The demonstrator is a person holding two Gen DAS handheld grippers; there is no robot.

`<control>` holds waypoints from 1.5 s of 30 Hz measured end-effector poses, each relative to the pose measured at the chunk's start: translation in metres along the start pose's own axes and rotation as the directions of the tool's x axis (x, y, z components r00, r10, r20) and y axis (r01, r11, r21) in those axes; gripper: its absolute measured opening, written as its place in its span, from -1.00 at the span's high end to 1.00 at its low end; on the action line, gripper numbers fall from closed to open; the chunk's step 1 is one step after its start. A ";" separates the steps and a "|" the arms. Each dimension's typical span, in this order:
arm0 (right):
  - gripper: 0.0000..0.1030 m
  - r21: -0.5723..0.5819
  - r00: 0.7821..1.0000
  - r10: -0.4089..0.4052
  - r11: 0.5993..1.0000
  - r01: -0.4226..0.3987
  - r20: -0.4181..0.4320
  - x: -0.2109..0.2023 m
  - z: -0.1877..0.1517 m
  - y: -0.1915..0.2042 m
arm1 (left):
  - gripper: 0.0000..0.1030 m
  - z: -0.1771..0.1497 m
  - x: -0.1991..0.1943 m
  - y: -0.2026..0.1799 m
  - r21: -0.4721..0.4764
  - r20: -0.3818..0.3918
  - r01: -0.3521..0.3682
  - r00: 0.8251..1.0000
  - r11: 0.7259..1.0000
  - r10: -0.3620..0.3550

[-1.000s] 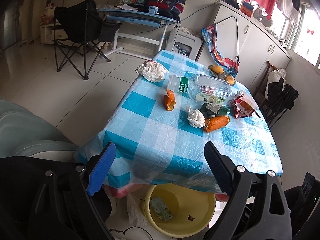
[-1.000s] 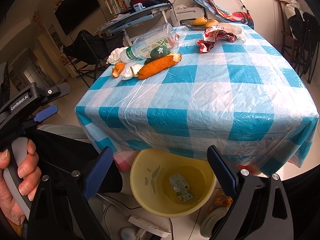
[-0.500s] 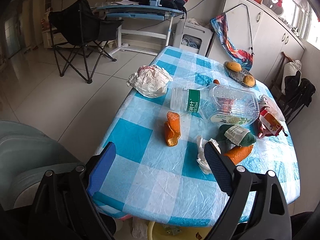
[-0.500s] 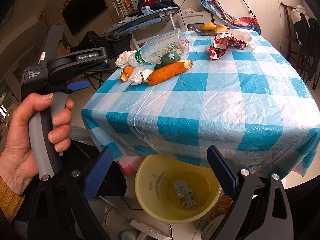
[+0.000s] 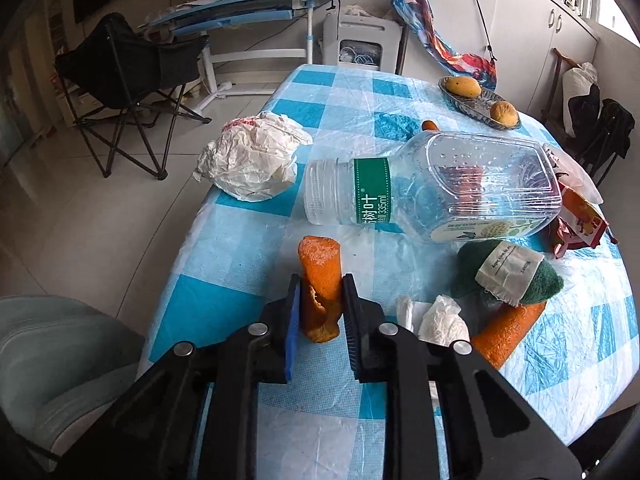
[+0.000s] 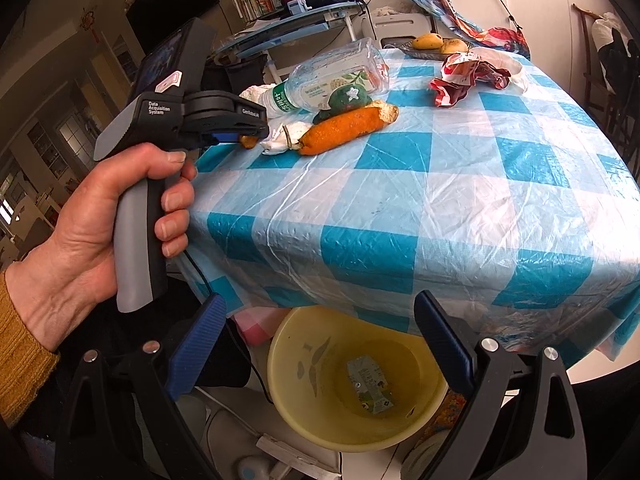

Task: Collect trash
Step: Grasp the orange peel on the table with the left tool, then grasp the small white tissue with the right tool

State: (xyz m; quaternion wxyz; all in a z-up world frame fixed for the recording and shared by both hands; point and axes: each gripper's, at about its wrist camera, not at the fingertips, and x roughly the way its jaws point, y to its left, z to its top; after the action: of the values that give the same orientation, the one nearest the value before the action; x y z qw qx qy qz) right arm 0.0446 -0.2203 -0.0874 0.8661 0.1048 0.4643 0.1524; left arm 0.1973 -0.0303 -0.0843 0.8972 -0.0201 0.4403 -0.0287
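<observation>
- Left tongs (image 5: 320, 300) just squeezed in, now pinching the small orange peel (image 5: 320, 264) on the tabletop (image 5: 224, 272) near the edge
- Right tongs (image 6: 320, 340) wide apart, holding nothing, above the yellow bin (image 6: 304, 412) under the tabletop

Hidden and cut-off parts around the checked table

The curled orange peel strip (image 5: 320, 280) is covered along both sides by the left gripper's (image 5: 320, 304) pads, and in the right wrist view only its tip shows. The crumpled red snack wrapper (image 5: 576, 220) sits partly behind the clear plastic bottle (image 5: 432, 184). The yellow plastic basin's (image 6: 296, 400) far rim disappears under the tablecloth.
</observation>
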 end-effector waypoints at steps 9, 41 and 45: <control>-0.77 -0.048 1.000 -0.027 0.998 0.027 0.007 -0.004 -0.005 0.010 | 0.68 -0.009 -0.064 0.033 -0.128 0.095 0.147 0.986 0.981 -0.135; 0.20 -0.356 0.983 -0.127 0.932 0.074 -0.130 0.106 0.123 0.061 | 0.68 -0.052 -0.131 0.106 -0.314 0.220 0.263 0.955 0.912 -0.199; 0.51 -0.367 0.987 -0.113 0.928 0.065 -0.110 0.101 0.118 0.066 | 0.68 -0.052 -0.129 0.103 -0.313 0.219 0.270 0.953 0.911 -0.207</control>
State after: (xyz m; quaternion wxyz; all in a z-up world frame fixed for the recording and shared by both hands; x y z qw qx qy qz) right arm 0.1852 -0.1270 -0.0795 0.8447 -0.0880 0.4876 0.2024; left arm 0.0812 0.0808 -0.0203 0.9062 -0.2307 0.3493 -0.0604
